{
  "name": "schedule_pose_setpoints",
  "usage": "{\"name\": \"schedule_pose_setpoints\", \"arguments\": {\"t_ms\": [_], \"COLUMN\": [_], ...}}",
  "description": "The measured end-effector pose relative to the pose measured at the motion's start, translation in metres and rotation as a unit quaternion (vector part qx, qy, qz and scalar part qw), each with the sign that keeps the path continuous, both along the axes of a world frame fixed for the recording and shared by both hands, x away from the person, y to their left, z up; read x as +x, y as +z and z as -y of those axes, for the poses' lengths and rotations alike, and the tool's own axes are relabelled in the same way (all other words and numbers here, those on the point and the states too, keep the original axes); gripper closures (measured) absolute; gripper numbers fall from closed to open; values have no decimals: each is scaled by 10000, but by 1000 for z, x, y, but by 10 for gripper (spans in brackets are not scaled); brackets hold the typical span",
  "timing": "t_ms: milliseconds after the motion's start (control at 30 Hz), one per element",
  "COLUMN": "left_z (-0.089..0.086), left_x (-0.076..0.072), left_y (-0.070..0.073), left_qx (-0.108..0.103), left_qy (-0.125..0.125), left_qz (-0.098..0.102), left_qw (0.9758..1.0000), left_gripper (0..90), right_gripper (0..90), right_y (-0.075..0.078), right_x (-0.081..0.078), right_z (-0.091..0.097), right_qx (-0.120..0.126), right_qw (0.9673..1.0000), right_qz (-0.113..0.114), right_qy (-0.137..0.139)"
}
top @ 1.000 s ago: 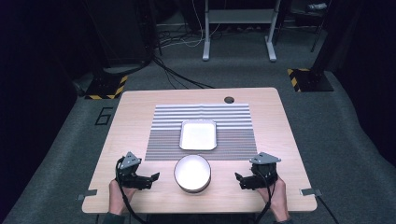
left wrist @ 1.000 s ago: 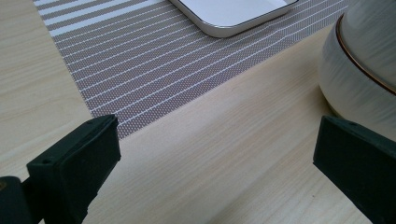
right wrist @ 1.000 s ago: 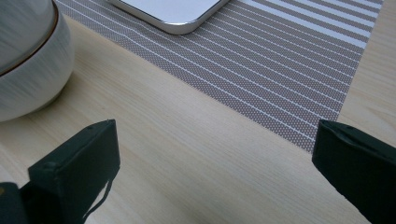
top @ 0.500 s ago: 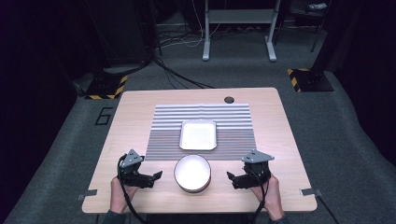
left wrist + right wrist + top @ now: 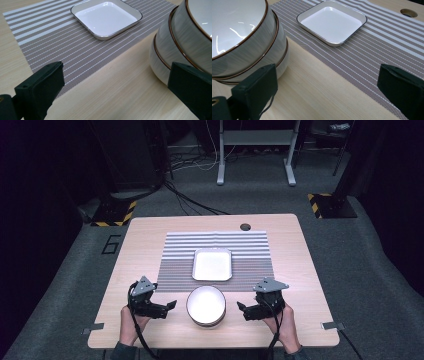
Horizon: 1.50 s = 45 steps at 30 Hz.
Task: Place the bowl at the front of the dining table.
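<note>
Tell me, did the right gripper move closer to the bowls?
Yes. The right gripper has slid left toward the stacked bowls, which have stayed put below the square plate.

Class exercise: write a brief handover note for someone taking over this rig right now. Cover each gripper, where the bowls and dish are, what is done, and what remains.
Left gripper: open, empty, just left of the stack of bowls.
Right gripper: open, empty, just right of the stack.
The stack, three nested bowls by their rims, stands on bare table at the near edge of the striped placemat.
The square white dish sits empty on the placemat.
Done: both grippers flank the stack.
Left: nothing gripped yet; probably grasp a bowl next.
</note>
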<state>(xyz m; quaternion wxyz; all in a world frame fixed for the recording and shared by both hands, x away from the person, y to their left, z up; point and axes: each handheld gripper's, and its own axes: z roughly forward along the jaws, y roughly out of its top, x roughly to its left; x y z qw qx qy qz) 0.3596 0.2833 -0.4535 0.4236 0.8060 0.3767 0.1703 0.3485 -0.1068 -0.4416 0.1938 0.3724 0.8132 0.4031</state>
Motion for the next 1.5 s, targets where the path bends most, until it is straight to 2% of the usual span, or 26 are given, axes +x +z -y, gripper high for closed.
{"name": "schedule_pose_setpoints", "arguments": {"t_ms": [433,800,1167,1500], "left_z": [9,19,32,42], "left_x": [2,5,7,10], "left_y": [18,26,28,25], "left_qx": [-44,-62,-25,24], "left_qy": [-158,-288,-471,-622], "left_qz": [193,296,326,257], "left_qw": [9997,9991,9984,9977], "left_gripper": [0,1,2,3], "right_gripper": [31,36,40,41], "right_y": [20,29,30,26], "right_x": [1,3,5,8], "right_z": [-14,-24,-35,-44], "right_qx": [-18,-67,-129,-169], "right_qw": [9996,9988,9983,9979], "right_qz": [199,311,297,226], "right_qy": [209,374,483,579]}}
